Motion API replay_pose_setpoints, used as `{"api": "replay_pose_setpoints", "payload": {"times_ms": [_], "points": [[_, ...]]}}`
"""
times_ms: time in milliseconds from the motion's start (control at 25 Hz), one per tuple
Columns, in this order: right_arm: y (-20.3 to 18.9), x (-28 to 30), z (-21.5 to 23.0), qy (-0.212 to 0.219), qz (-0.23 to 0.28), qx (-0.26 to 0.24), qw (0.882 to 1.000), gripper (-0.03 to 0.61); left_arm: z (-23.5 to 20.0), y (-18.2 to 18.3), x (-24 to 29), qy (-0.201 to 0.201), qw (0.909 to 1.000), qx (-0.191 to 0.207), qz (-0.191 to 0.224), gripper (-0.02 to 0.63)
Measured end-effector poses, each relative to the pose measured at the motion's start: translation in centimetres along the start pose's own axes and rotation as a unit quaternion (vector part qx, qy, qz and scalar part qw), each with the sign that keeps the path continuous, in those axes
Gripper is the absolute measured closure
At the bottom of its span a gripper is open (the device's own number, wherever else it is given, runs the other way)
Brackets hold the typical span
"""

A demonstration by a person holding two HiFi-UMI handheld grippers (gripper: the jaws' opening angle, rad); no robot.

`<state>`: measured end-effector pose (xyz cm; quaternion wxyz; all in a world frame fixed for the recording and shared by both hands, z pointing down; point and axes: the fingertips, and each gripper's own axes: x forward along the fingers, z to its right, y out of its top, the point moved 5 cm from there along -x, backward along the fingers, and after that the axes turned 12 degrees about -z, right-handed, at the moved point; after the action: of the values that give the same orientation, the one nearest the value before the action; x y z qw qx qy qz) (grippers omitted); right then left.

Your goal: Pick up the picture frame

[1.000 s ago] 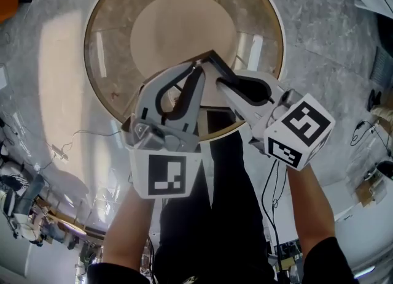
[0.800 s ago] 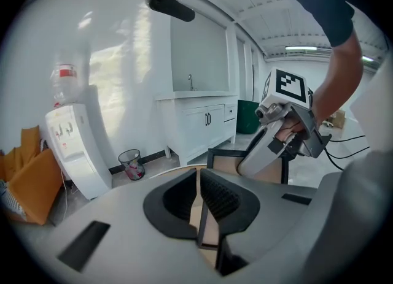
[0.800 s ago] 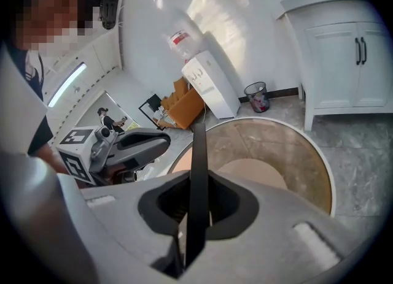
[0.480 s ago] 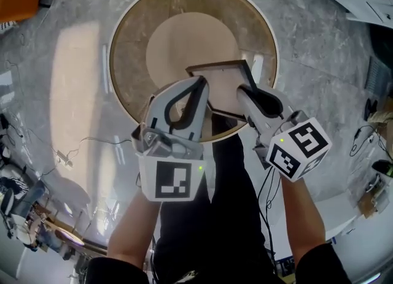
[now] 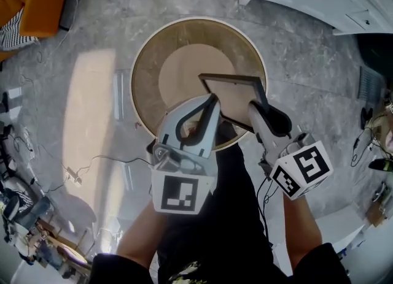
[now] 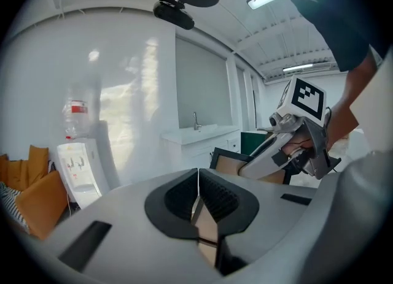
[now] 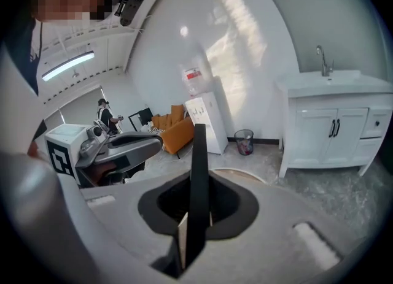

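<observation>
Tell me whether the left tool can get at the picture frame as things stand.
Yes, apparently: the left tool is shut on one edge of the picture frame, the right tool grips the opposite side, and nothing stands in the way.

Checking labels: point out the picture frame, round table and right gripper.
picture frame [image 5: 236, 97]: head view, tan panel.
round table [image 5: 145, 86]: head view, left rim.
right gripper [image 5: 253, 105]: head view, between its fingertips.

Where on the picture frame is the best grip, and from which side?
Its thin rim, from the person's side. The picture frame is a flat panel, so jaws fit across an edge. The left claw, whose jaws have just been closing on the rim, and the right claw each pinch the near side, one toward each corner, which should steady it.
</observation>
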<state>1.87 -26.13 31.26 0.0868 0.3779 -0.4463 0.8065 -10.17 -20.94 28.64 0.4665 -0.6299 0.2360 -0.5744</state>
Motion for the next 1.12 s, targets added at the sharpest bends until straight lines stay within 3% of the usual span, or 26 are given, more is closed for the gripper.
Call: {"api": "replay_pose_setpoints", "payload": {"times_ms": [520, 920, 1120], "points": [[6.6, -11.8, -7.9, -0.045, 0.095, -0.041, 0.994, 0.541, -0.1, 8.5, -12.3, 0.030, 0.9978, -0.008, 0.059, 0.594], [9.6, -16.1, -13.4, -0.044, 0.131, -0.072, 0.988, 0.541, -2.2, 11.1, -19.5, 0.058, 0.9945, -0.004, 0.087, 0.594], [10.7, -17.5, -16.4, -0.047, 0.161, -0.078, 0.983, 0.541, -3.1, 12.1, -21.8, 0.052, 0.9928, -0.007, 0.108, 0.594]]}}
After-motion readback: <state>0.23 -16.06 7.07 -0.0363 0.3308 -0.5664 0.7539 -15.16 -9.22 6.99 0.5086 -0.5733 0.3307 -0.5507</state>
